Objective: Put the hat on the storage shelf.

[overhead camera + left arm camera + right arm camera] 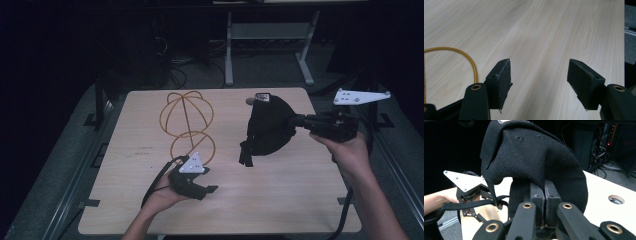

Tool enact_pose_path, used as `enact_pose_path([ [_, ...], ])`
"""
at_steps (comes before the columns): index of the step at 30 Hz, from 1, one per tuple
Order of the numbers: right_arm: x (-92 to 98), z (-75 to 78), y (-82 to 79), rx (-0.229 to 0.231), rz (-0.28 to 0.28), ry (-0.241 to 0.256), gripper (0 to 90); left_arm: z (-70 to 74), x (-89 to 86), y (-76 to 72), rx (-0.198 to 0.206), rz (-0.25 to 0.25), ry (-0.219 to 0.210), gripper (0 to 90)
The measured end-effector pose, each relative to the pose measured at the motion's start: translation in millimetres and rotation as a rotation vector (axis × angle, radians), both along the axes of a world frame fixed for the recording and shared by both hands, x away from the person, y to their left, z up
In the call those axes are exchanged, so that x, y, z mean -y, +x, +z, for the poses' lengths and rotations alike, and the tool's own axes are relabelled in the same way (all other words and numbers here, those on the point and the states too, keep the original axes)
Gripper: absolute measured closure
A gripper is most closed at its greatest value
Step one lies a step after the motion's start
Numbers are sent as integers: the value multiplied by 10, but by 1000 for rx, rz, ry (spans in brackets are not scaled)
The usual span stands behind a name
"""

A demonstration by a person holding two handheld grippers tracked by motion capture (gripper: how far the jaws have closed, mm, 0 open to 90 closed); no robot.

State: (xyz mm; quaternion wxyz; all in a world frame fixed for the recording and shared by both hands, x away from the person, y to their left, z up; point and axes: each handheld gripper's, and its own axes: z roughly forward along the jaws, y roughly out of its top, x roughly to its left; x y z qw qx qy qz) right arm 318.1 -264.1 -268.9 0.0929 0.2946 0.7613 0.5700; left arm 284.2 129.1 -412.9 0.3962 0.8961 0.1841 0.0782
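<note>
The right tongs (pixel 545 202) are pinching the black cap (pixel 270 125) by its fabric edge, holding it lifted off the surface (pixel 280 200) near the far right corner, likely so it can be carried to the wire stand (pixel 186 122) near the far left. The left tongs (pixel 539 82) hover spread and empty near the front edge, just beside the stand's base, seemingly ready to steady it.

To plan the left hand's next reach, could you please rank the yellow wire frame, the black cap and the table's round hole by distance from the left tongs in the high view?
1. Yellow wire frame, just behind the left tongs.
2. Black cap, to the right, held by the right tongs.
3. Round hole, at the far edge.
</note>
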Motion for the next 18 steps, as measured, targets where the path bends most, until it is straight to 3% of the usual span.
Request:
enact_pose_path([
  [8, -132, 110, 84, 9, 25, 7, 879, 21, -30, 2, 20, 12, -12, 352],
  [18, -397, 270, 243, 19, 65, 3, 879, 20, -50, 3, 13, 15, -18, 352],
])
